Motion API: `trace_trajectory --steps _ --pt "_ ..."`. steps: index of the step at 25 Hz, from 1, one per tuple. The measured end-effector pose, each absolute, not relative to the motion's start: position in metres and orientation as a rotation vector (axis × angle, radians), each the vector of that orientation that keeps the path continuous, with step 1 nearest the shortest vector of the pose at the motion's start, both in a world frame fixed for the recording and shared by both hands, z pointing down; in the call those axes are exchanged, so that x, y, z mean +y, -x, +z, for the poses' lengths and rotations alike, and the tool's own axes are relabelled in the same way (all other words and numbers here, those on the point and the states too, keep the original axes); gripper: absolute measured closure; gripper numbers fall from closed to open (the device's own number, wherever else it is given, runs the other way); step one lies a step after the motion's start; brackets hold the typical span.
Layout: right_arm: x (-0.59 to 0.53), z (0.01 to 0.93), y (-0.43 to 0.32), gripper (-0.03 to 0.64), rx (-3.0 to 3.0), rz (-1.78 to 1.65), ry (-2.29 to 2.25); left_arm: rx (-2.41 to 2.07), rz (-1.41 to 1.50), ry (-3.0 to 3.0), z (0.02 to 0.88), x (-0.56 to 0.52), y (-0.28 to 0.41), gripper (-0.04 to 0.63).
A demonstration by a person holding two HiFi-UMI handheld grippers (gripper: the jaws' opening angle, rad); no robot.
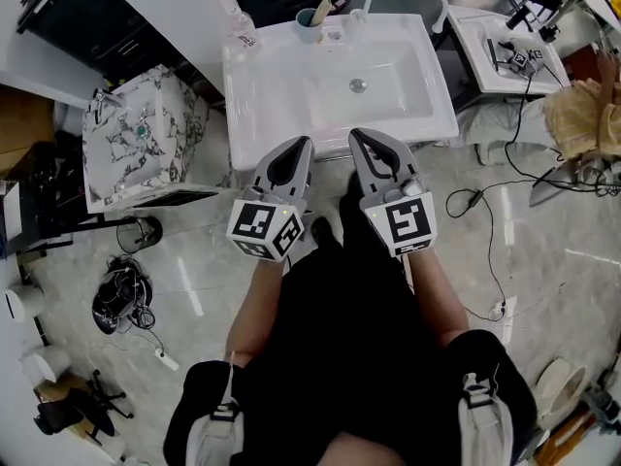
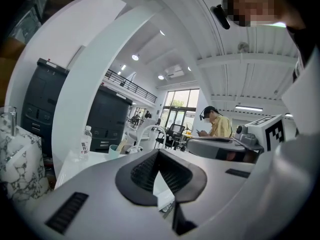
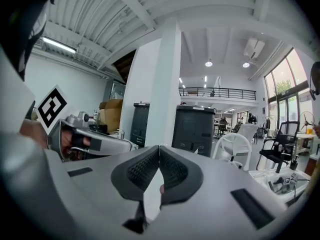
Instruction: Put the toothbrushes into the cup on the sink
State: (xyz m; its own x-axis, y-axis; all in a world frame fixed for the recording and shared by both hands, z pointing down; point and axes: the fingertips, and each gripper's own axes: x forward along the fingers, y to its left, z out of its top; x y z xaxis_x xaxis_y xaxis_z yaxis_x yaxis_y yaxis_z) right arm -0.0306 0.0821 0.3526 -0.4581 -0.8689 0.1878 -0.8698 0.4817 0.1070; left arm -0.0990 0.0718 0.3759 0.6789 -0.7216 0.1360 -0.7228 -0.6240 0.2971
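The cup (image 1: 308,24) is pale blue and stands at the back edge of the sink (image 1: 281,105), a little left of the middle. A couple of light sticks lean out of it to the right. They are probably toothbrushes (image 1: 323,8), though they are too small here to be sure. A clear bottle (image 1: 243,29) stands at the sink's back left corner, and the drain (image 1: 358,85) sits in the middle of the basin.

The left tool (image 1: 303,144) and the right tool (image 1: 356,135) are held side by side at the sink's front edge, close together but apart. Both tips point toward the basin.

In the left gripper view, the left tool (image 2: 159,152) has its jaw tips pressed together with nothing between them; only a narrow wedge of gap opens behind the tips. The cup (image 2: 114,150) and the bottle (image 2: 86,141) show beyond it to the left. In the right gripper view, the right tool (image 3: 159,147) is closed the same way and empty, with its ribbed pads meeting at the tips.

A marbled box (image 1: 146,139) stands on the floor (image 1: 543,250) just left of the sink. In the left gripper view, a person in a yellow shirt (image 2: 218,125) stands far behind.
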Motion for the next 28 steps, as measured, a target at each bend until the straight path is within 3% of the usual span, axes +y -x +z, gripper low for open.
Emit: trace_trajectory --steps 28 --pt "0.098 0.362 0.020 0.586 -2.508 0.120 -1.514 -1.100 0.008 -2.614 0.369 0.082 0.090 0.581"
